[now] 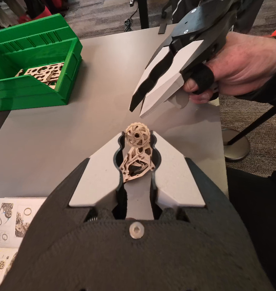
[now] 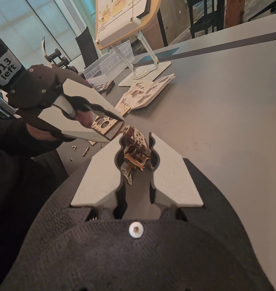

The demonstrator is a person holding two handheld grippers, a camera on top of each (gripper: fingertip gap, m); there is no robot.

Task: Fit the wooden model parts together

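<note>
Clearly the left gripper [image 1: 137, 132] has the work: its fingers are narrowed onto the wooden model [image 1: 137, 159], pinching it close to their tips at the end that carries the toothed wheel [image 1: 137, 137], with the frame of the model hanging below over the grey table [image 1: 94, 94]. The right gripper [image 1: 136, 113], held in a hand [image 1: 238, 67] on the far right, hovers just beyond the wheel and apart from it. Its fingers stand a narrow gap apart with nothing between them. Through that gap its own camera looks straight onto the model.

On the far left sits a green bin [image 1: 31, 63] with cut-out plywood sheets in it, and an instruction booklet [image 2: 146, 94] lies open farther along the table. Another wooden sheet [image 2: 102, 124] and a few loose offcuts [image 2: 86, 151] lie near the table's edge behind the left gripper.

The hold looks like the weak point. A pinch so near the tips, on a round part (which may well turn on its axle), gives little resistance to twisting. If the right gripper presses or nips off-centre, the model could swing, slip out and drop to the table. Too hard a squeeze on the thin laser-cut frame could crack a strut. Coming in with the gap this narrow also risks knocking the wheel rather than straddling it.
</note>
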